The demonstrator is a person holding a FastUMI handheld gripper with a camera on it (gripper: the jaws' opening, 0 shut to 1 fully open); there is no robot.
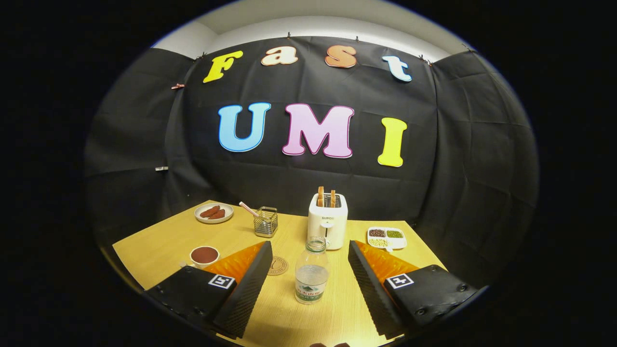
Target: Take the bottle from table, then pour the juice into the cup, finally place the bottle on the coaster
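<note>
A clear plastic bottle [311, 273] with a green label stands upright on the wooden table [159, 246], between my two fingers and level with their tips. My gripper [311, 250] is open, and neither finger touches the bottle. A white cup [204, 256] with dark liquid in it sits to the left, just beyond the left finger. A round brown coaster [278, 265] lies flat between the left fingertip and the bottle, partly hidden by the finger.
A white toaster [328, 220] with two slices of toast stands right behind the bottle. Farther back are a wire holder [266, 221] with a striped stick, a plate [213, 213] of brown food, and a white divided tray [386, 237] of grains at the right.
</note>
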